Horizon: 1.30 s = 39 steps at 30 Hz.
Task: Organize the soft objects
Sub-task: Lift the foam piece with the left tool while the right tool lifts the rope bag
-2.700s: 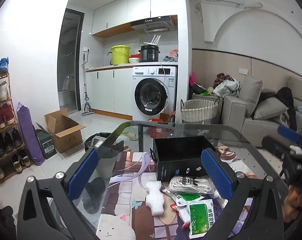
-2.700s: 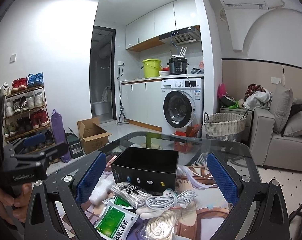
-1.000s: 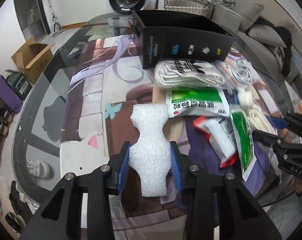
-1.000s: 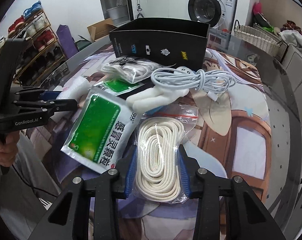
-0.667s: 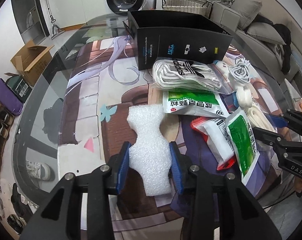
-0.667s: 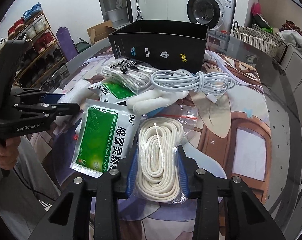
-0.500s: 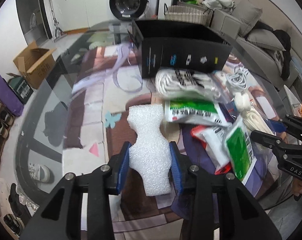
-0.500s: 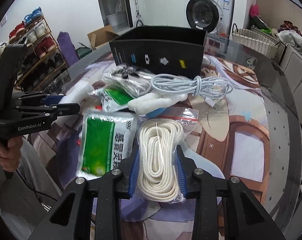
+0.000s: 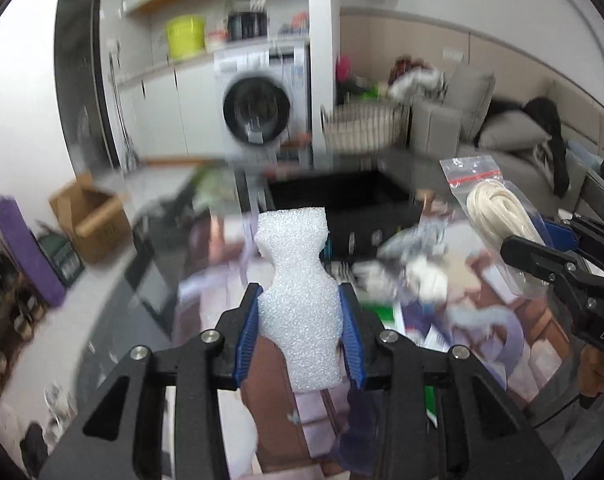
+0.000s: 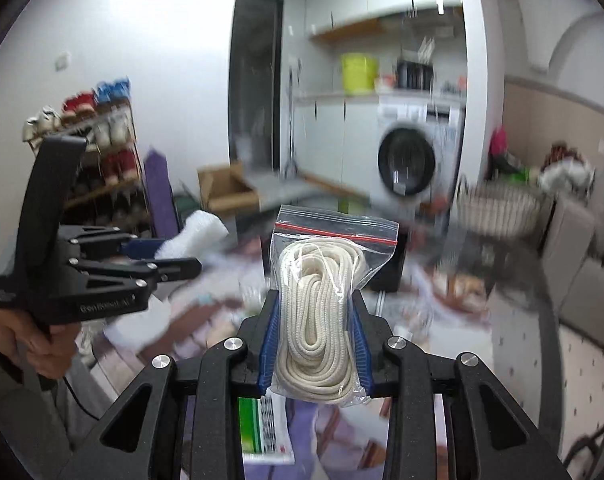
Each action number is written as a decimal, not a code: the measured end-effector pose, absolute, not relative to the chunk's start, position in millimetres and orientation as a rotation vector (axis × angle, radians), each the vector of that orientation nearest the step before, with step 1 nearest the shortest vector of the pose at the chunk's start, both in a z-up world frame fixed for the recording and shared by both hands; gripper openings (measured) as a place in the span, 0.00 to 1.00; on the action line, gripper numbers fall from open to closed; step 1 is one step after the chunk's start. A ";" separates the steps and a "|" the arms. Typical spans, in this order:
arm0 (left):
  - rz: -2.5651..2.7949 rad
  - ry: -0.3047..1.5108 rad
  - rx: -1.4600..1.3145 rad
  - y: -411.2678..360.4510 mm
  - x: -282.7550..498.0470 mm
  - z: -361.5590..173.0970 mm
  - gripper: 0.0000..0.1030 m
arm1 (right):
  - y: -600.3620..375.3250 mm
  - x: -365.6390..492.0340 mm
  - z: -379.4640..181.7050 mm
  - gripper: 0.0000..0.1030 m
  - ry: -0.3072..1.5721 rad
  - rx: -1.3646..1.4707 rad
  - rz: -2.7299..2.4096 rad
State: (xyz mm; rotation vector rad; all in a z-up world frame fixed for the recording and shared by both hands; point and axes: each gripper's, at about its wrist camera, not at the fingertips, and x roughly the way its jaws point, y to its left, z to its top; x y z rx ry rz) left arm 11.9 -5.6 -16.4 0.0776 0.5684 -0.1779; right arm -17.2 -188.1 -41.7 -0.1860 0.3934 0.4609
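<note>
My left gripper [image 9: 300, 312] is shut on a white foam piece [image 9: 298, 280] and holds it lifted above the table, in front of the open black box [image 9: 342, 216]. My right gripper [image 10: 313, 320] is shut on a clear zip bag of white rope [image 10: 322, 304], also lifted; the bag shows at the right of the left wrist view [image 9: 498, 220]. The foam piece shows in the left gripper in the right wrist view [image 10: 194, 236]. The black box [image 10: 386, 264] lies mostly hidden behind the rope bag. Both views are motion-blurred.
A green and white packet [image 10: 262, 428] lies on the table under my right gripper. Blurred packets and a cable [image 9: 414, 276] lie before the box. A wicker basket [image 9: 362, 132], sofa [image 9: 502, 136], cardboard box [image 9: 90, 220] and shoe rack [image 10: 98, 152] surround the glass table.
Both grippers have lifted their loads off the table and tilted up toward the room. The foam piece and the rope bag now hang in the air near the black box.
</note>
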 end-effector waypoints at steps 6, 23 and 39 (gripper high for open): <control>-0.181 0.331 0.089 -2.2 -22.6 11.5 0.36 | -193.0 -45.9 -23.9 0.31 0.183 -0.149 0.485; -0.191 0.263 0.049 7.5 -27.9 24.2 0.36 | -187.0 -57.9 -7.4 0.32 0.114 -0.099 0.549; -0.208 0.293 -0.016 -1.1 102.6 64.9 0.36 | -154.7 90.4 69.7 0.31 0.185 -0.050 0.510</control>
